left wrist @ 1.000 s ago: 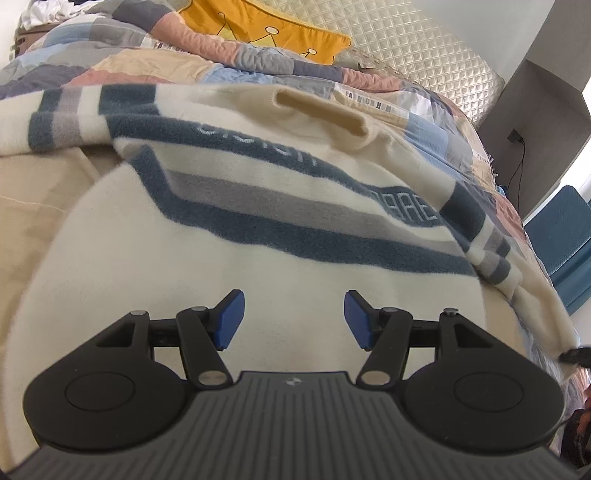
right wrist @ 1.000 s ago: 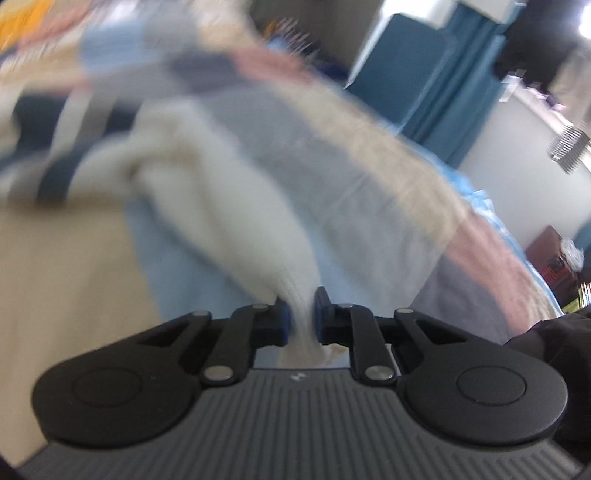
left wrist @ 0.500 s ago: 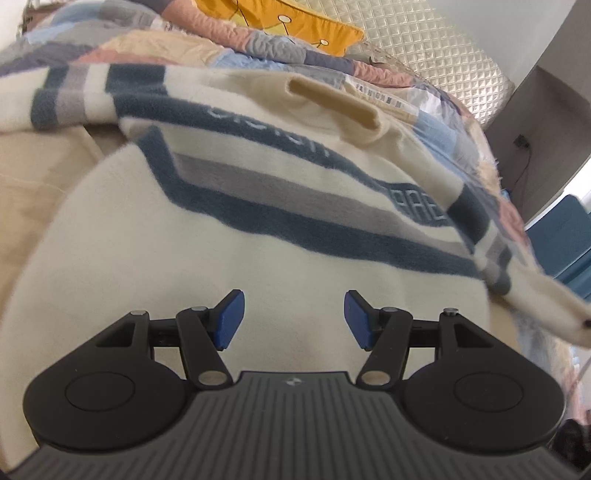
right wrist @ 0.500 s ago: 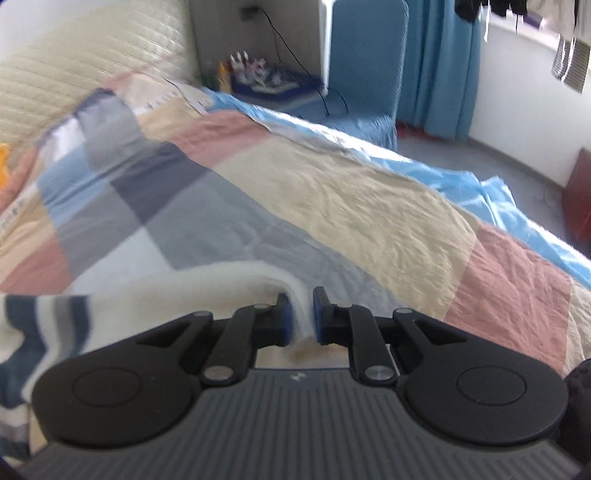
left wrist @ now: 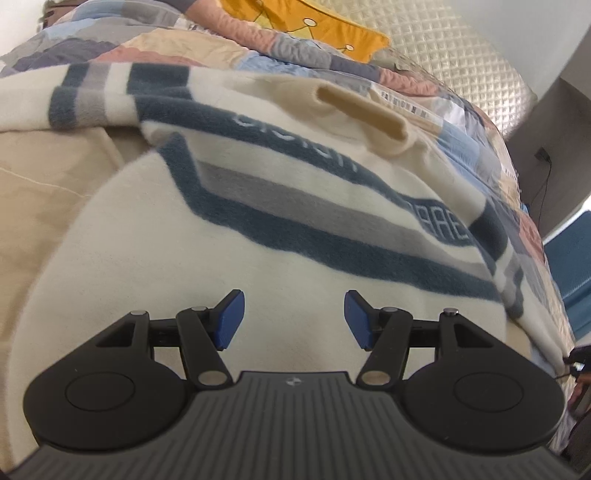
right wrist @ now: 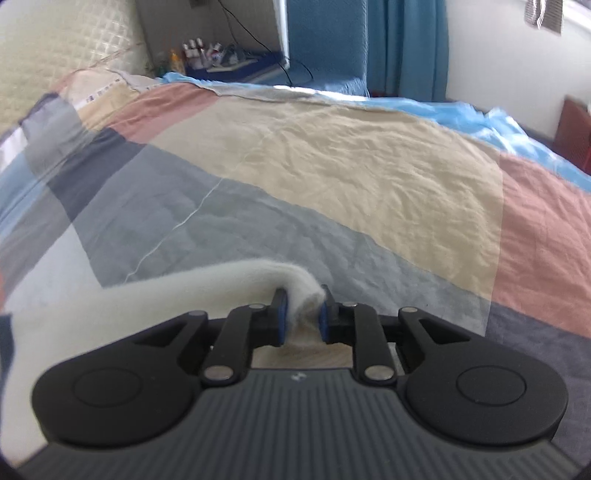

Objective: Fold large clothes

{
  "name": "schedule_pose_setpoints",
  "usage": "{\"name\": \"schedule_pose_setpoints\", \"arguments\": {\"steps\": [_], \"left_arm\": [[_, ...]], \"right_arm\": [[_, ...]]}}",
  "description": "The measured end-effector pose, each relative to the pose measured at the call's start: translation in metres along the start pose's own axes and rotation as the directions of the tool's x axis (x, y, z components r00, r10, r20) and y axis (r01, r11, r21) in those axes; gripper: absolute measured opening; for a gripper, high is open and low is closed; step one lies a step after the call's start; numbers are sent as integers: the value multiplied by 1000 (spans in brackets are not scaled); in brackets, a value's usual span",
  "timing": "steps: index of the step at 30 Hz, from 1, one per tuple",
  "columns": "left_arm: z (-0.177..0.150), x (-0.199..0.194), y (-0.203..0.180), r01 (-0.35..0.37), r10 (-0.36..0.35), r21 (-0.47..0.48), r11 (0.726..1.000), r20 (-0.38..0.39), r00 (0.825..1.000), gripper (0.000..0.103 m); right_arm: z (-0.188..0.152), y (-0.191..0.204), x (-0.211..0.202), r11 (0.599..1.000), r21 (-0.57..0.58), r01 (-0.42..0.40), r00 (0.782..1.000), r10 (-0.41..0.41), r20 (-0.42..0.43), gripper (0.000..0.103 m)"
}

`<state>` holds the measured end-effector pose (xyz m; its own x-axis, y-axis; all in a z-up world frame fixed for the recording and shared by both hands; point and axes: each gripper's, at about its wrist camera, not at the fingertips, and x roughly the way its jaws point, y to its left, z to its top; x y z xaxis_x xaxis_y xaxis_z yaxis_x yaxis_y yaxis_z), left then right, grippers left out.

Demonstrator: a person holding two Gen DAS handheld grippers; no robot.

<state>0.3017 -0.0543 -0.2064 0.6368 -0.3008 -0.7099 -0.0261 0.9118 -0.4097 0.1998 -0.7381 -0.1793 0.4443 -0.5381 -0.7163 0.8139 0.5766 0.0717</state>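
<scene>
The left tongs (left wrist: 293,319) hang with their blue pads well apart and nothing between them, poised over the cream body of the sweater (left wrist: 280,206). The sweater lies spread flat on the bed (right wrist: 369,177), its navy and grey chest stripes and its collar toward the headboard (left wrist: 454,48), one sleeve reaching off toward the bed's left side. On the right, the right tongs (right wrist: 301,312) have the cuff of the sleeve (right wrist: 207,284) between their pads, but the jaws are opening, so the grip is letting go.

The likely trouble is on that right side: if the cuff drops before the sleeve lies straight, the fleece may bunch or curl back on itself, and the later fold would come out lopsided. The thick, soft fabric may also cling to a pad and drag as the tongs pull away. The left tongs, holding nothing, cannot steady the body if it shifts.

The bed carries a patchwork quilt in beige, pink, grey and blue, wrinkled in places. A yellow pillow (left wrist: 314,26) sits by the quilted headboard. Past the far edge are blue curtains (right wrist: 402,44) and a cluttered bedside stand (right wrist: 221,59).
</scene>
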Motion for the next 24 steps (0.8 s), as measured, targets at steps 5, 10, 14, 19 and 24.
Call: {"name": "schedule_pose_setpoints", "arguments": {"steps": [5,10,14,19,24], "left_arm": [[1,5,10,-14,14,-29,999,-18,1000,65],[1,0,12,-15,15,-32,999,-2,1000,65],[0,-10,18,-27,28,-49,998,18,999,65],[-4,-17,21,-10,11,-59,998,15,1000,65],[-11,-30,9,-9,9,10,1000,48,999,65]], "right_arm": [[-1,5,-13,997,-52,63,998,-62,10,48],[-5,18,-54,998,-58,21,1000,-19,21,52],[-15,36,-101,996,-14,-84,996,85,37,52],[-42,75,-156,970,22,-242,970,242,2,52],[-85,127,-202,910,47,-412,905,415,-98,52]]}}
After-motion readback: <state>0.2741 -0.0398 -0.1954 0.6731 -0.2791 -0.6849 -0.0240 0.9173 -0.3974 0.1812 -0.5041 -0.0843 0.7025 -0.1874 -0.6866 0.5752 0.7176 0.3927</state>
